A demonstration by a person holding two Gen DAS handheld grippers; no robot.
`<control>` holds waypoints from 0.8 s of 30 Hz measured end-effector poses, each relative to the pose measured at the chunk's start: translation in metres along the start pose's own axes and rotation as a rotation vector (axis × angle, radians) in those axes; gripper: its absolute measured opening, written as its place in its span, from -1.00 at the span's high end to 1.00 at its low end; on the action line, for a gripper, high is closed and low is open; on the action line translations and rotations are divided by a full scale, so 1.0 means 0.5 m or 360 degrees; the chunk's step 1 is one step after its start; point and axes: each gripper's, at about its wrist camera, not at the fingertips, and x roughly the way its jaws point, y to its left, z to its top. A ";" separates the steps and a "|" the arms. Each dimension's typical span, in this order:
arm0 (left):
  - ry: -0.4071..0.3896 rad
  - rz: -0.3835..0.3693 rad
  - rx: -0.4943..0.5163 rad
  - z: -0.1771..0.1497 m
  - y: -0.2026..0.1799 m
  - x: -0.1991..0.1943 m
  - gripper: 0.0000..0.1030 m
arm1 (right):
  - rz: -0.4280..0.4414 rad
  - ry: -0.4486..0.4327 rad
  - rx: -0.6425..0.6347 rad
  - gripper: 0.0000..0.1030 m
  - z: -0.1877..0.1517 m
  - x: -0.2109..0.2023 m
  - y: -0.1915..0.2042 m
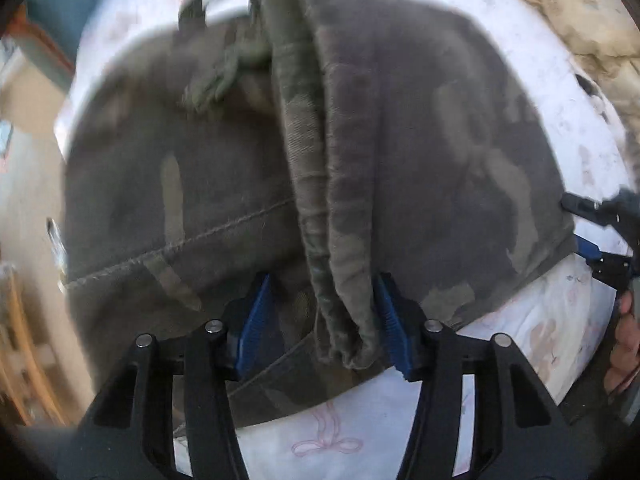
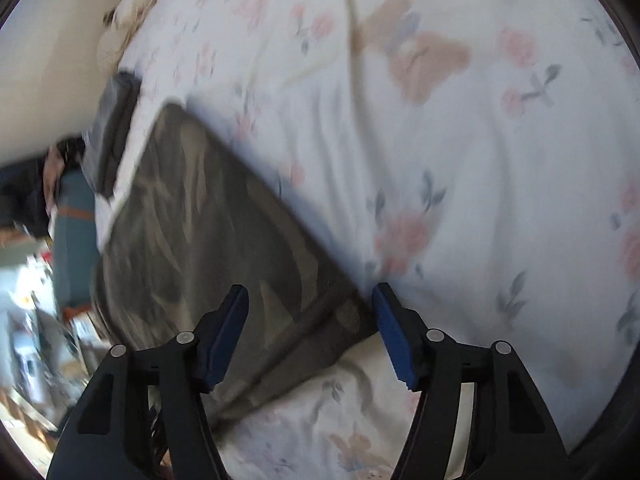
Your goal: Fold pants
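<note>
On the bed lies one pair of camo pants, spread flat over a white sheet with pink bows and flowers. One thick fold of the same pants runs up the middle of the left wrist view, kind of a bunched ridge on top of the flat part. A seam line crosses the fabric on the left side.

Two grippers total. The left gripper has its blue pads wide apart, and that bunched fold sits between them, lying against the right pad; the left pad isn't touching it, so nothing's actually clamped. The right gripper is spread wide too, with one corner of the pants lying in the gap between its pads, not pinched. From the left view you can also spot the right gripper at the far right edge of the pants, with a bit of the hand holding it.

One dark flat thing sits near the bed edge past the pants; too blurry to say what. The sheet has a teddy bear print as well. Beyond the bed: a pale wall, a teal piece of furniture and some blurry clutter lower left.
</note>
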 end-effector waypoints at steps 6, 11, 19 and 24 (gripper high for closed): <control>-0.0079 -0.0046 -0.0029 -0.015 0.014 -0.050 -0.01 | 0.0013 -0.0051 -0.0087 0.46 -0.007 -0.002 0.019; -0.0198 -0.0140 -0.0244 -0.017 0.087 -0.145 -0.20 | 0.0225 -0.0208 -0.0241 0.78 -0.025 -0.074 0.068; -0.0335 -0.0167 -0.0431 0.046 0.143 -0.282 -0.31 | 0.0528 -0.0327 -0.0810 0.80 -0.100 -0.133 0.214; -0.0339 -0.0230 -0.0342 0.129 0.076 -0.307 -0.31 | 0.0641 -0.0305 -0.0976 0.80 -0.126 -0.139 0.260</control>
